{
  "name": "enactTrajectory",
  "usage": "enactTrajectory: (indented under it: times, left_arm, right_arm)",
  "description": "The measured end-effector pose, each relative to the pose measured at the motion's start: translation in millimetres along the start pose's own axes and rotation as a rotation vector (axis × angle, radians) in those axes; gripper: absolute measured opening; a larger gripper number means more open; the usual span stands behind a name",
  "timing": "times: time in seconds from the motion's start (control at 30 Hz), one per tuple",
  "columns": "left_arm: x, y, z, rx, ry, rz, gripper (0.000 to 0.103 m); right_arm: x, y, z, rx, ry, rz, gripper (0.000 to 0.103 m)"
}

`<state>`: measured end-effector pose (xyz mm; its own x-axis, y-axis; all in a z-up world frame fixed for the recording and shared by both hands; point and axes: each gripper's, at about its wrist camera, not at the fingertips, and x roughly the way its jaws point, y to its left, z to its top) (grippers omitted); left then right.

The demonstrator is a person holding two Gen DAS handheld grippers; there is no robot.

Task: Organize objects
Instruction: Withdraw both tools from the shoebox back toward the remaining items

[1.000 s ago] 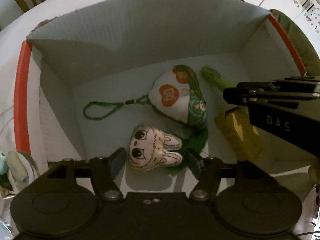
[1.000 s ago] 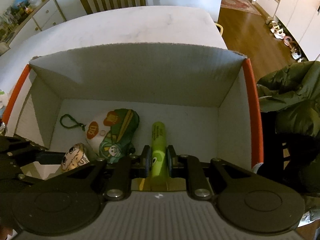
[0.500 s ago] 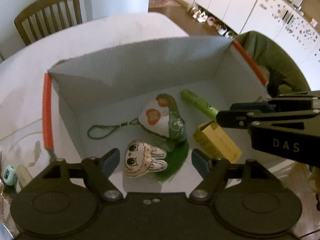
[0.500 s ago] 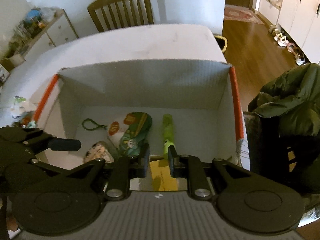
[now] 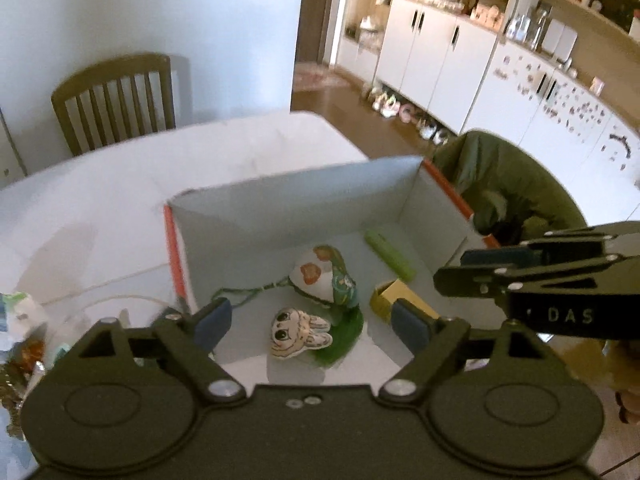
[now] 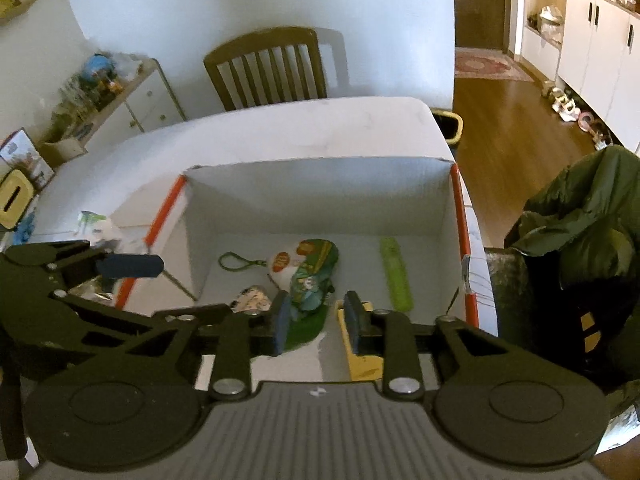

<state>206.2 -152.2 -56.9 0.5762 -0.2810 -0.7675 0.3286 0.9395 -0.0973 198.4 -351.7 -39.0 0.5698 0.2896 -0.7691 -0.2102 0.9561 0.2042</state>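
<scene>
Now both your tools hang above the open box (image 6: 320,196) on the table (image 6: 280,128), tilted down into it. Your left tool (image 5: 310,320) is spread wide, its jaws having just been opening, with nothing between them; the bunny charm (image 5: 298,332) lies on the box floor below the gap. Your right tool (image 6: 314,318) has a narrow gap, jaws just been opening, nothing gripped. The green tube (image 6: 396,276) lies flat near the right wall, apart from your right tool. The yellow carton (image 6: 362,360) lies at the near right, partly hidden behind the right finger. The pouch (image 6: 308,270) with its green loop sits mid-floor, just beside the bunny. A chair (image 6: 266,68) stands beyond the table; a green jacket (image 6: 580,216) is at right.
</scene>
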Motion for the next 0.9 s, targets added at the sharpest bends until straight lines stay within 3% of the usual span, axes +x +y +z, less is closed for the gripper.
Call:
enactTrajectory:
  times: [0.23, 0.3, 0.33, 0.53, 0.9]
  left_arm:
    - [-47, 11, -10, 0.012, -0.096, -0.003, 0.095]
    - [-58, 14, -13, 0.017, -0.118, -0.004, 0.096]
    - [-64, 16, -14, 0.018, -0.127, -0.006, 0.097]
    - [-96, 32, -23, 0.012, -0.178, -0.03, 0.101]
    - [-144, 76, -46, -0.002, -0.26, -0.025, 0.103]
  right_arm:
    - [-29, 20, -9, -0.018, -0.077, 0.008, 0.033]
    - [-37, 26, -12, -0.018, -0.103, 0.011, 0.053]
    - [-42, 29, -14, -0.015, -0.119, 0.012, 0.055]
    - [-56, 49, -22, -0.002, -0.15, 0.013, 0.058]
    - [-68, 106, -44, -0.022, -0.207, 0.022, 0.079]
